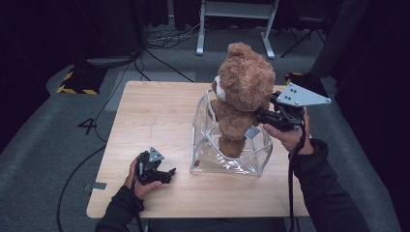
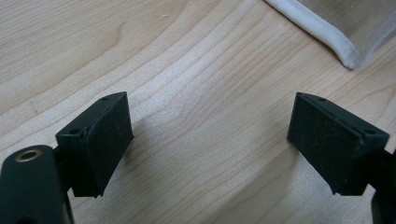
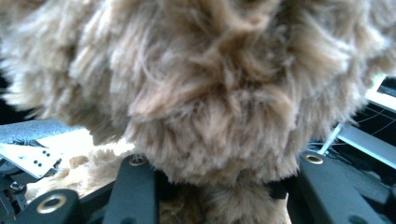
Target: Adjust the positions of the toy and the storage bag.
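Gripping item: right gripper (image 1: 263, 117), held at the right side of the table (image 1: 154, 121), jaws closed on the back of a brown teddy bear (image 1: 241, 96); in the right gripper view the fur (image 3: 205, 93) bulges between and over both black jaws.

Teddy bear: upright, head uppermost, legs lowered into the open top of a clear plastic bag (image 1: 227, 145); upper body and head well above the bag's rim. White muzzle turned to the left.

Clear plastic bag: stands open on the table, right of centre, near edge towards the person; white-trimmed corner (image 2: 343, 51) visible at the far right of the left gripper view.

Left gripper (image 1: 167, 175): rests low at the near left of the table, well apart from the bag, jaws spread wide with bare wood grain between the pads (image 2: 105, 140); holding nothing.

Table: light wood, standing on grey carpet (image 1: 43, 145) with cables (image 1: 159, 58) at the far side.
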`<state>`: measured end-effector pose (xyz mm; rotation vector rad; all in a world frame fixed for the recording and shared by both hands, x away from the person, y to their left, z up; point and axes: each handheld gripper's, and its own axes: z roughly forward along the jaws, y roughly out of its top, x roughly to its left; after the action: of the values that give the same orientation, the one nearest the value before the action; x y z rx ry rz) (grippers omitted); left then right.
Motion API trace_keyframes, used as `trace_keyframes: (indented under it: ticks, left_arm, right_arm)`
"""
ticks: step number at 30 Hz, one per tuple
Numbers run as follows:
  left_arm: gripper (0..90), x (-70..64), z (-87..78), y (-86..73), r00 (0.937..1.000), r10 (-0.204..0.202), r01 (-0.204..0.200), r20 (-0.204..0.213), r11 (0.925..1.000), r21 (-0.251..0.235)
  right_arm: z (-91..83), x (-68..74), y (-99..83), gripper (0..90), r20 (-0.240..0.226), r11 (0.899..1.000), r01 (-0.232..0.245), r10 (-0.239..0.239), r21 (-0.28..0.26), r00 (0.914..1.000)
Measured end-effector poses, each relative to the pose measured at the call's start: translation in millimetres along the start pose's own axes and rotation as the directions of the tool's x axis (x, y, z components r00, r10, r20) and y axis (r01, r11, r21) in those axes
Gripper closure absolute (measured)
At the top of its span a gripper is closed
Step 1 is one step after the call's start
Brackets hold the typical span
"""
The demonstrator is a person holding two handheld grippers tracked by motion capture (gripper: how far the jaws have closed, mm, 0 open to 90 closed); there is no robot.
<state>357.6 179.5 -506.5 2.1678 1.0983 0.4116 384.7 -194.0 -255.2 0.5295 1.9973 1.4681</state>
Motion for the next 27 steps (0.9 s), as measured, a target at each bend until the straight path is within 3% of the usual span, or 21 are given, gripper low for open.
trace_keyframes:
  ticks: [14, 27]
  left_arm:
    - [13.9, 0.3, -0.1, 0.2, 1.0, 0.004, -0.004, 0.0, 1.0, 0.002]
    - [13.9, 0.4, 0.0, 0.2, 1.0, 0.004, -0.004, 0.001, 1.0, 0.001]
  right_arm:
    - [14.5, -1.5, -25.4, 57.4, -0.039, 0.997, -0.018, 0.02, 0.069, 0.999]
    - [20.5, -3.7, -40.3, 56.0, -0.046, 0.994, -0.033, 0.038, 0.107, 0.9982]
